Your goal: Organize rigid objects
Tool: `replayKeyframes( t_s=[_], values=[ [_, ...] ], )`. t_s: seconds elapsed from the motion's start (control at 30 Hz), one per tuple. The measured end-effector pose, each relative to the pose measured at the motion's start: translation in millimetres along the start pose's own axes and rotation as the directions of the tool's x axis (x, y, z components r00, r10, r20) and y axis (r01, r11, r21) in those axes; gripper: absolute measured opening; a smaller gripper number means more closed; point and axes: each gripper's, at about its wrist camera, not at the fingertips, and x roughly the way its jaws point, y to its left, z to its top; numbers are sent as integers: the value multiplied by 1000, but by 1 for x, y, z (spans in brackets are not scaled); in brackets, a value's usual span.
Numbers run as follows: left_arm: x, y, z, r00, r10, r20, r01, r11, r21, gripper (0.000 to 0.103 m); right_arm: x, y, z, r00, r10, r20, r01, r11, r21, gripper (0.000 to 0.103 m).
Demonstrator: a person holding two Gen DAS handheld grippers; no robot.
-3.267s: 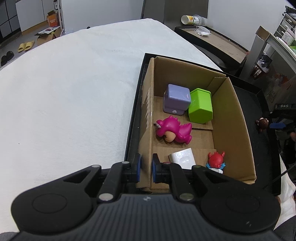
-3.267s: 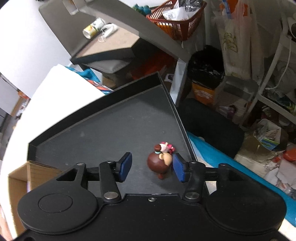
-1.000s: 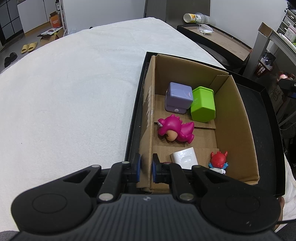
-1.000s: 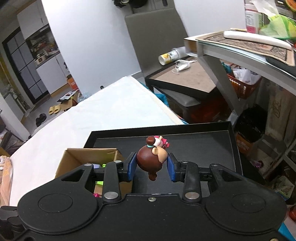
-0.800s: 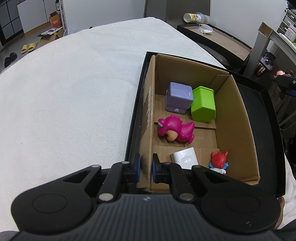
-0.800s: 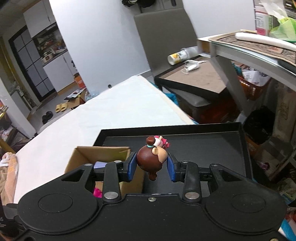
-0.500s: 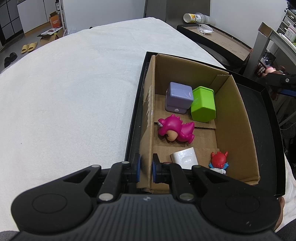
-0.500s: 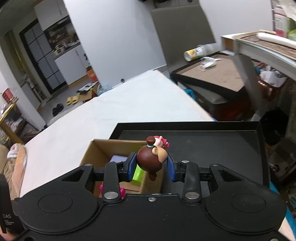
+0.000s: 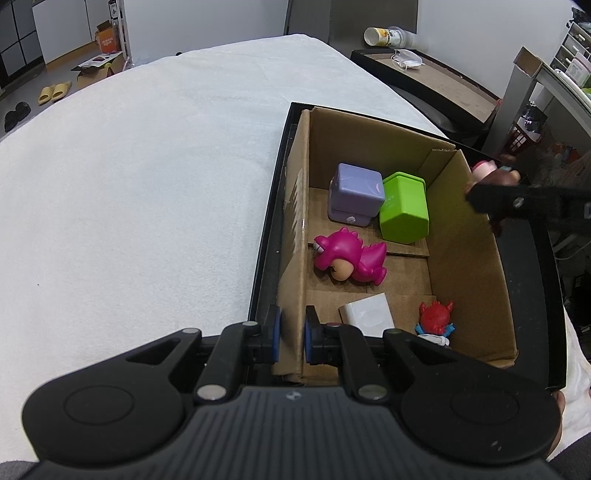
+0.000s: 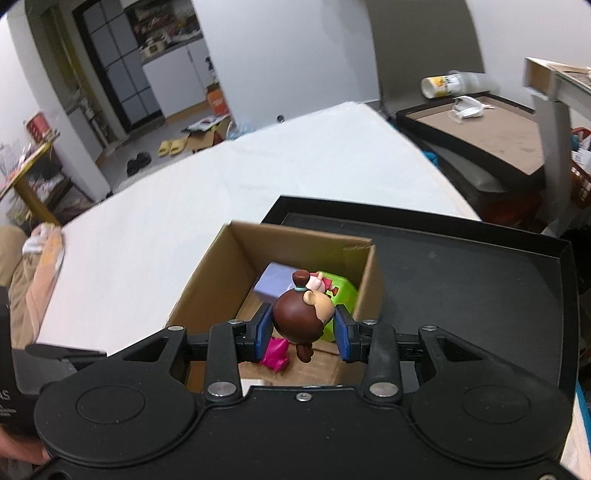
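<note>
My right gripper (image 10: 301, 328) is shut on a brown-haired doll figure (image 10: 297, 319) and holds it above the open cardboard box (image 10: 207, 273). In the left wrist view the doll (image 9: 496, 174) hangs at the box's right wall. My left gripper (image 9: 291, 330) is shut on the box's near left wall (image 9: 293, 258). Inside the box lie a purple cube (image 9: 356, 194), a green cube (image 9: 404, 206), a pink dinosaur (image 9: 349, 256), a white block (image 9: 365, 314) and a small red figure (image 9: 436, 317).
The box sits in a shallow black tray (image 10: 480, 280) on a white cloth-covered table (image 9: 129, 184). A second tray with a tipped cup (image 9: 384, 35) stands on a side table behind. A shelf leg (image 10: 550, 155) rises at the right.
My right gripper lifted the doll off the black tray and carried it left, over the box. My left gripper stayed clamped on the box wall.
</note>
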Motion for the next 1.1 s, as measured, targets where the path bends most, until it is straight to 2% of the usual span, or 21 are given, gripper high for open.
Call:
replayKeyframes(
  t_s=[0.27,0.6,1.1],
  values=[
    [1,4,0,1000,-15,-2,15,1000,0,12,15,12,-6,998,-37,-50,35,998,-53,35],
    [-1,2,3,1000,-17,-13,17,1000,2,13,15,10,-7,997,-69,-41,66,995,-69,36],
    [-31,-3,4,1000,3,8,-3,1000,14,13,-11,-13,-9,997,-83,5,82,996,39,39]
  ],
)
